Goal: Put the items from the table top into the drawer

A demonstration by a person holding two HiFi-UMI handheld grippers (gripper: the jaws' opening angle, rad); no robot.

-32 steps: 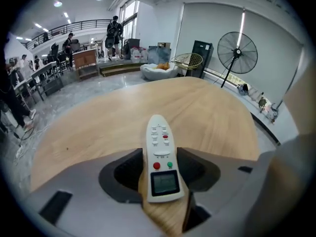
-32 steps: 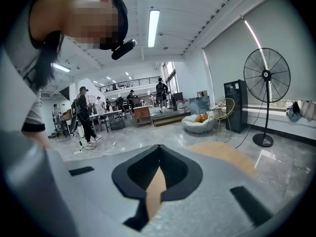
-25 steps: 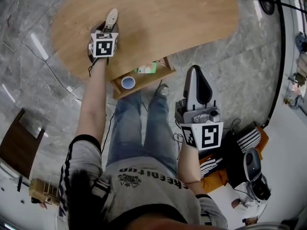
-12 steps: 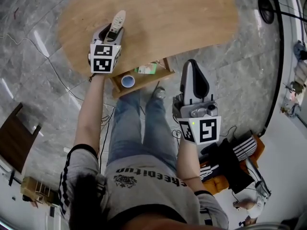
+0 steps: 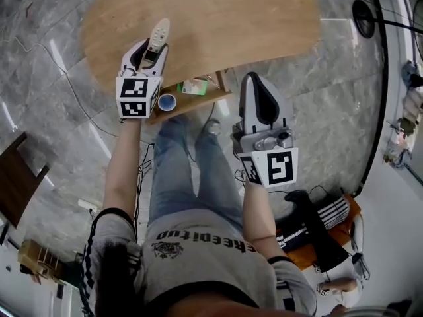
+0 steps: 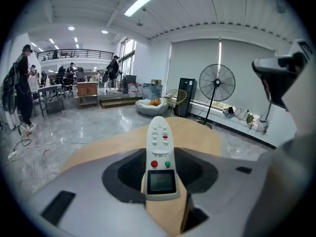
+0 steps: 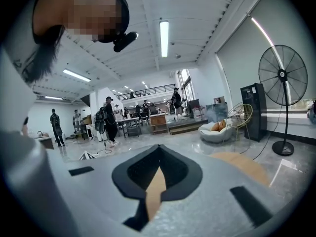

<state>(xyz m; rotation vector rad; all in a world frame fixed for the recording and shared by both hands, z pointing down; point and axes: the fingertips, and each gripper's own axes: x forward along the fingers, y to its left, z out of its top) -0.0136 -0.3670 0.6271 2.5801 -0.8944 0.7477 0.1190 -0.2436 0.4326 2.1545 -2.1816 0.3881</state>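
Remote control (image 6: 157,158) pinched by left gripper (image 5: 151,49) clear of bench (image 5: 231,18), ready for the open drawer (image 5: 193,105) nearby; right gripper (image 5: 256,82) pressed together, empty.

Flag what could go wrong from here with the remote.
The left gripper pinches the remote control by its display end only; the long button end overhangs and may tilt or slip.
The open drawer sits half under the table and already holds items; the remote could snag there.
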